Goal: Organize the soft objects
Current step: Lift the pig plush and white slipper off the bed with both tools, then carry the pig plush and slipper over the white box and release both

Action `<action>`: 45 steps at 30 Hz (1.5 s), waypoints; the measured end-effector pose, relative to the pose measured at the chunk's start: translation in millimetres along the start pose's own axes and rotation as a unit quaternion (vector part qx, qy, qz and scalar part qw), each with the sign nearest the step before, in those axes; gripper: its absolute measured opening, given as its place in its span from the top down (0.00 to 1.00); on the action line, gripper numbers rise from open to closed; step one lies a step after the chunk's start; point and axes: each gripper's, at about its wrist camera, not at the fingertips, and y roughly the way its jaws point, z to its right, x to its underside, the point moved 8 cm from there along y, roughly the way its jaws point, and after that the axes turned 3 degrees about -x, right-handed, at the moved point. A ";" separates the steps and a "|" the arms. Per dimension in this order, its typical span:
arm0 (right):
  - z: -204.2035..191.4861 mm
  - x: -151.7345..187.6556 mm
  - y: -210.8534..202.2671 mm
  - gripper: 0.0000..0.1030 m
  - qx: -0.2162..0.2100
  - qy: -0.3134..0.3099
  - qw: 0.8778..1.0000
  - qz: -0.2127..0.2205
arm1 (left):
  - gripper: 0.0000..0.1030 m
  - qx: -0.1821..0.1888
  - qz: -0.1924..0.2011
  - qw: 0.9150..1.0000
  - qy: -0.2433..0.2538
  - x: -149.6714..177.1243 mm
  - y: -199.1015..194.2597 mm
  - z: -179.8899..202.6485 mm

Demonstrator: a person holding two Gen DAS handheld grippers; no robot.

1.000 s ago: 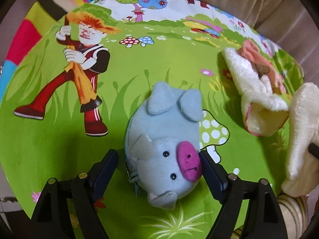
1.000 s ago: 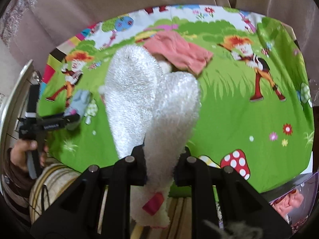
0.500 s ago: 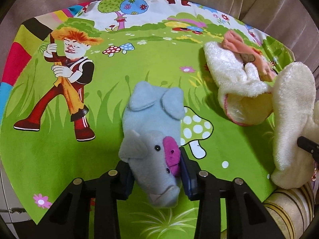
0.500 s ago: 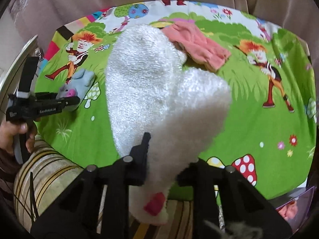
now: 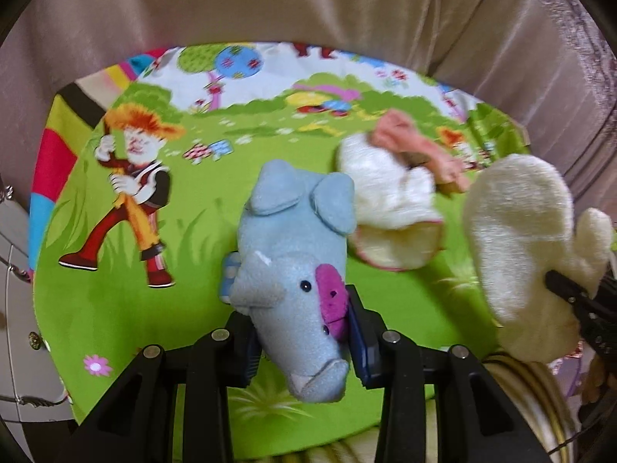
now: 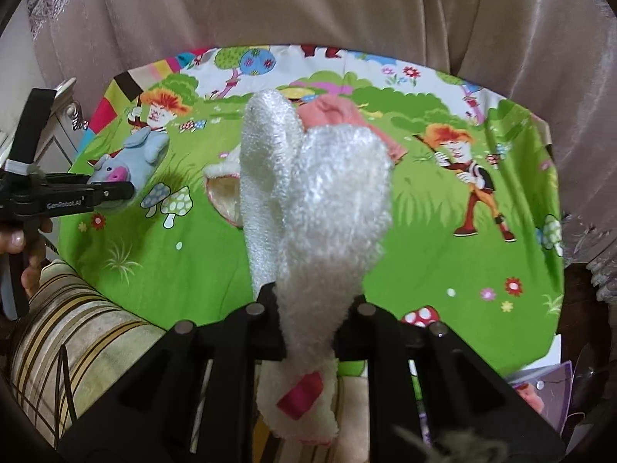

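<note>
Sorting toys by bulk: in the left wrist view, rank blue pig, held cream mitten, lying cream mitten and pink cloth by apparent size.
1. blue pig, nearest the camera, so unsure
2. held cream mitten
3. lying cream mitten
4. pink cloth, partly hidden

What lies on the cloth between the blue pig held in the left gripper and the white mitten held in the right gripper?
In the left wrist view, between the blue pig and the white mitten lies a second white mitten, with a pink cloth behind.

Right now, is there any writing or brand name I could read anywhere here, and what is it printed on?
"GenRobot.AI": white letters on the black side of the left gripper, seen from the right wrist.
Pink tag on the white fluffy mitten: no readable text.
Cartoon mat: pictures only, no words.
</note>
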 end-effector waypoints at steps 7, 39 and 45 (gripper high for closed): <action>26.0 9.0 -42.6 0.82 0.032 0.023 0.999 0.025 | 0.63 0.072 0.015 0.997 0.033 4.0 -28.6 75.6; 242.4 214.9 -179.4 0.82 0.240 0.221 0.945 -0.026 | 0.48 0.275 -0.139 0.907 0.289 158.1 -41.2 421.5; 247.5 238.8 -171.6 0.69 0.236 0.244 0.939 -0.050 | 0.30 0.271 -0.152 0.908 0.281 160.7 -35.2 423.3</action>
